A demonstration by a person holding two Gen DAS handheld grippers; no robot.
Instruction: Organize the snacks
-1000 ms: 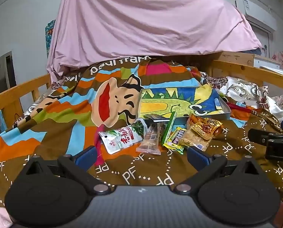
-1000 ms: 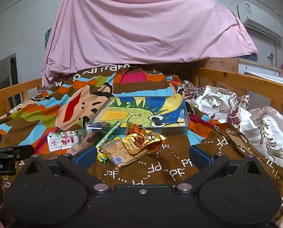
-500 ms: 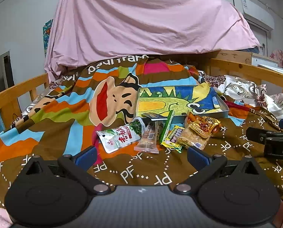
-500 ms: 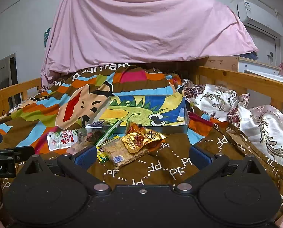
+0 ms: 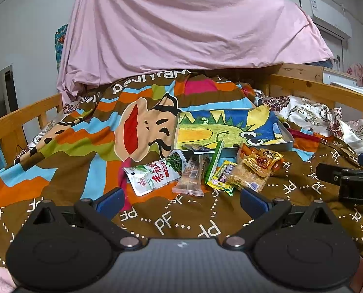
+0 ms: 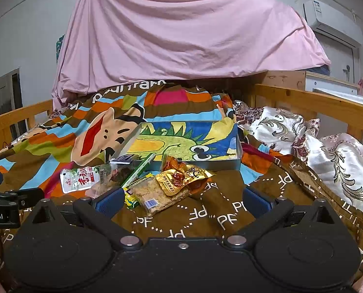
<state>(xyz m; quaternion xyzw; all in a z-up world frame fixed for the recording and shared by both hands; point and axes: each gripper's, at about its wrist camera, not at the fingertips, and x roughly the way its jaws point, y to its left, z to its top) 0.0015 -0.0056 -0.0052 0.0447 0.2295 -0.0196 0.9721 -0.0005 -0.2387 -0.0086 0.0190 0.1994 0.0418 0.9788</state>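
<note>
Several snack packets lie in a heap on the patterned blanket [image 5: 66, 146], just in front of a metal tray [image 5: 285, 134] lined with a dinosaur drawing. Among them are a white and green packet [image 5: 153, 177], a clear wafer packet [image 5: 190, 177], a thin green stick [image 5: 214, 161], a yellow packet [image 5: 221, 177], a crumbly bar [image 5: 248, 177] and a gold packet [image 5: 263, 161]. My left gripper [image 5: 181, 201] hovers open just short of the heap. My right gripper [image 6: 182, 201] is open too, its left pad by the yellow packet [image 6: 132, 195]; the crumbly bar [image 6: 160, 195] and gold packet [image 6: 181, 179] lie between its fingers.
Wooden bed rails [image 5: 23, 119] run along both sides. A pink sheet [image 5: 186, 29] hangs over the back. Satin floral pillows [image 6: 327, 156] pile up at the right. Each gripper shows at the edge of the other's view.
Both grippers have drifted slightly toward the snack heap. Nothing has been taken hold of and the snacks lie as before.
</note>
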